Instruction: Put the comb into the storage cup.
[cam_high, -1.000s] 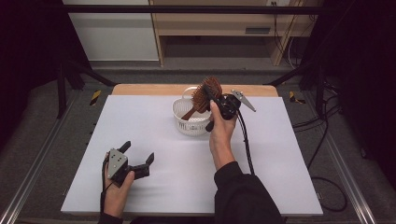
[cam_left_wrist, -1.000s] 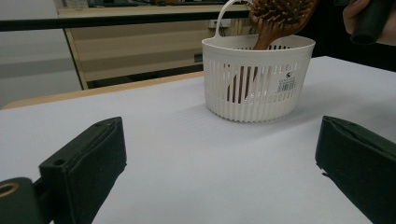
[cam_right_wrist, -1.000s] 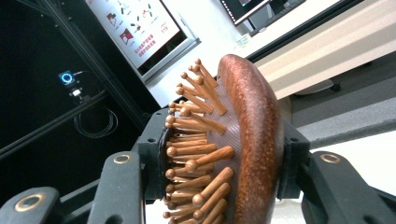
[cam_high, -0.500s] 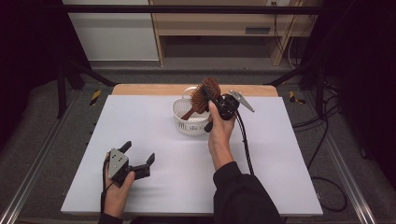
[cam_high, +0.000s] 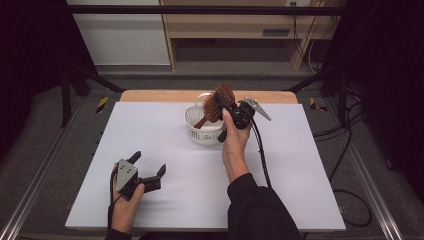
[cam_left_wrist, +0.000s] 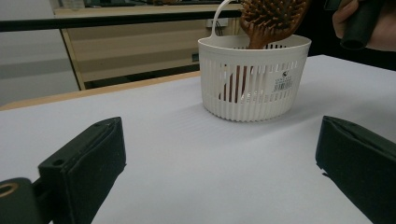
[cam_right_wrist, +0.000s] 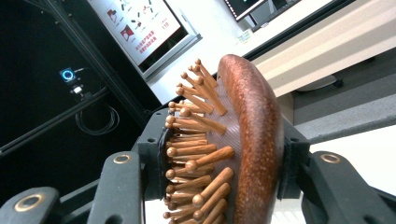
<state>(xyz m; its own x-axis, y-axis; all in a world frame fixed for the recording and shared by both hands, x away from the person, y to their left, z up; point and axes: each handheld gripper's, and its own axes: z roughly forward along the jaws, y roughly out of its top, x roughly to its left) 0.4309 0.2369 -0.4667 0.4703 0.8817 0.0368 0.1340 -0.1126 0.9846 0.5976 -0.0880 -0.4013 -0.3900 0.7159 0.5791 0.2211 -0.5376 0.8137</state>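
1. Fingers of the right gripper clamp the wooden hairbrush head, handle down in the white basket.
2. Lower it straight (basket tips easily); left gripper rests open.

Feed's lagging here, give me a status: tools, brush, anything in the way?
Right tool shut on hairbrush, handle down in white basket. Left tool open, low over table. Nothing blocking.
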